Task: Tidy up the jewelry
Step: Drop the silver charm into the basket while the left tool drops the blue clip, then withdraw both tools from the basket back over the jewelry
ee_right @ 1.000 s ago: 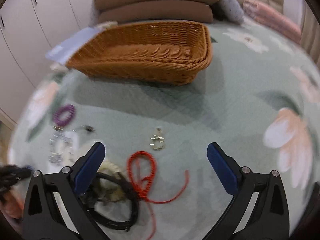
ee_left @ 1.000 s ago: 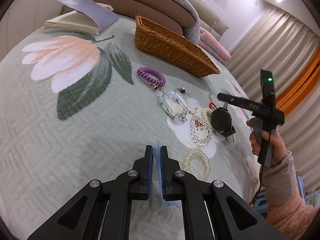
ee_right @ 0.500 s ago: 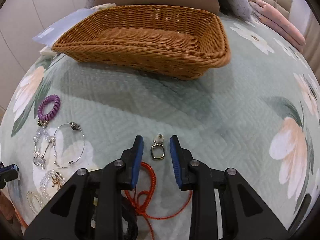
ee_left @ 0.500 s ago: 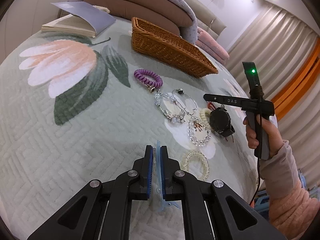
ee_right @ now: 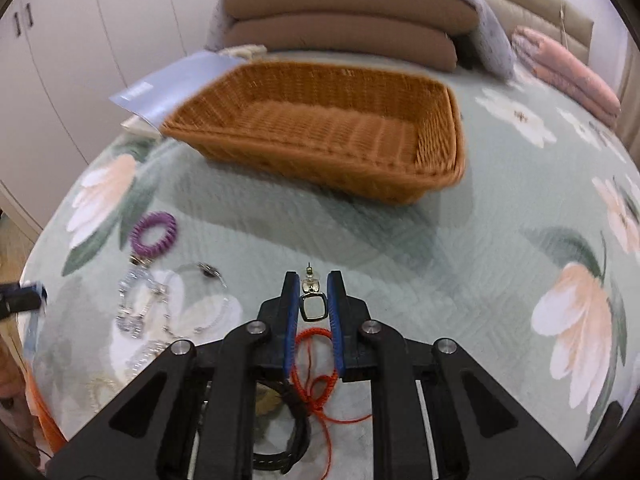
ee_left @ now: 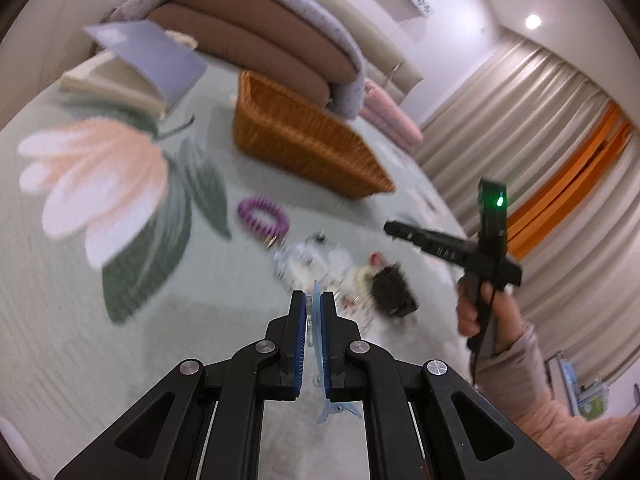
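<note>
My left gripper [ee_left: 313, 300] is shut on a light blue hair clip [ee_left: 318, 336] and holds it above the bed. My right gripper [ee_right: 313, 286] is shut on a small square metal earring [ee_right: 313, 307], lifted off the bedspread; it also shows in the left wrist view [ee_left: 394, 230]. The wicker basket [ee_right: 436, 128] stands empty further back, also in the left wrist view [ee_left: 304, 142]. A purple coil bracelet [ee_right: 154, 232], clear bead bracelets [ee_right: 134, 300], a red cord [ee_right: 316, 384] and a black watch [ee_right: 288, 432] lie on the bedspread.
An open book [ee_left: 132, 68] lies at the back left by the brown pillows [ee_right: 340, 12]. A folded pink blanket [ee_right: 568, 72] lies at the back right. The flowered green bedspread [ee_right: 500, 280] covers the whole bed. Curtains [ee_left: 540, 140] hang to the right.
My right gripper closed from wide open onto the earring and lifted it. My left gripper, still holding the clip, has risen and swung toward the basket; the view is blurred by motion.
</note>
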{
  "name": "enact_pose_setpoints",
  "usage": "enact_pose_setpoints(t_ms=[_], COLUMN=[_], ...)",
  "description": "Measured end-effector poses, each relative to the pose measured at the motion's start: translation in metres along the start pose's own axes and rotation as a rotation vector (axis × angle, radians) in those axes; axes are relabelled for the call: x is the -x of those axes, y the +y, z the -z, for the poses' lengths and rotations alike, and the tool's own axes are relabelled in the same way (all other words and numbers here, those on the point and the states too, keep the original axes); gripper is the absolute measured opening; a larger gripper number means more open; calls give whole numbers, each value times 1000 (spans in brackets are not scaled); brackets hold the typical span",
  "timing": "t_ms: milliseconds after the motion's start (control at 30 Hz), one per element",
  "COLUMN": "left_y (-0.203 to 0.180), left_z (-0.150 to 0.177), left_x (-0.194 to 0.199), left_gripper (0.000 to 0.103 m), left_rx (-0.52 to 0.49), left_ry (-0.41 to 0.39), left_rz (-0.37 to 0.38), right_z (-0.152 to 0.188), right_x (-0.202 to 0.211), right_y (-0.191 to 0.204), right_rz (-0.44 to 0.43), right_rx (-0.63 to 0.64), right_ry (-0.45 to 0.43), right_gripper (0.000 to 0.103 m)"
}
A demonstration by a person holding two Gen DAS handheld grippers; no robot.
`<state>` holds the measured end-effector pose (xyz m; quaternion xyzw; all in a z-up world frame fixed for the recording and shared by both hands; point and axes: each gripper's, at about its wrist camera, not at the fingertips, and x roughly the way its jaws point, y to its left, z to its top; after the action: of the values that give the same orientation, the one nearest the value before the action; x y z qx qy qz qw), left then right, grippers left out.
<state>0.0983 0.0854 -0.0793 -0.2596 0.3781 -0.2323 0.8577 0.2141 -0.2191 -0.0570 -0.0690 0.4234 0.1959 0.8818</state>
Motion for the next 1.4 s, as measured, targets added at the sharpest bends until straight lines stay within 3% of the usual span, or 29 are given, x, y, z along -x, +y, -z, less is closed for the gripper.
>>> enact_pose_setpoints(t_ms=[133, 300, 433, 567, 733, 867, 933, 967, 1033, 1067, 1133, 1233, 1300, 1400], left_y=[-14, -45, -64, -60, -38, -23, -18, -18, -18, -20, -26, -37, -45, -56], left_z=[-27, -88, -147, -191, -204, -200, -196, -194, -193, -191, -190, -184, -175, -156], left_x=[3, -16, -60, -133, -204, -225, -226, -223, -213, -207, -196, -171, -151, -112], left_gripper=[7, 7, 7, 7, 7, 7, 19, 36, 57, 57, 57, 57, 57, 57], left_rx=[-35, -149, -212, -201, -163, -141, -133, -136, -141, -147, -157, -182, -210, -244], left_ry=[-26, -89, -130, -84, -11, 6, 16, 15, -5, -24, -32, -48, -76, -129], left_rz=[35, 14, -64, -130, -214, -262, -258, -243, -238, -242, -227, -198, -203, -217], right_z=[-15, -56, -92, -118, -125, -123, -122, -119, -118, -118, -115, -107, -101, -82], right_x=[19, 38, 23, -14, -55, -71, -72, -72, -67, -62, -52, -30, -16, 13], right_y=[4, -8, -25, -41, -57, -65, -66, -67, -67, -67, -66, -55, -46, -29], right_rz=[-9, -9, -29, -36, -60, -114, -135, -132, -132, -143, -181, -166, -119, 27], right_rx=[0, -37, -100, -147, -215, -253, -263, -260, -260, -266, -274, -247, -205, -150], right_ry=[-56, -139, -147, -92, -14, 24, 17, 6, -25, -42, -62, -69, -56, -54], right_gripper=[13, 13, 14, 14, 14, 14, 16, 23, 56, 82, 85, 85, 85, 86])
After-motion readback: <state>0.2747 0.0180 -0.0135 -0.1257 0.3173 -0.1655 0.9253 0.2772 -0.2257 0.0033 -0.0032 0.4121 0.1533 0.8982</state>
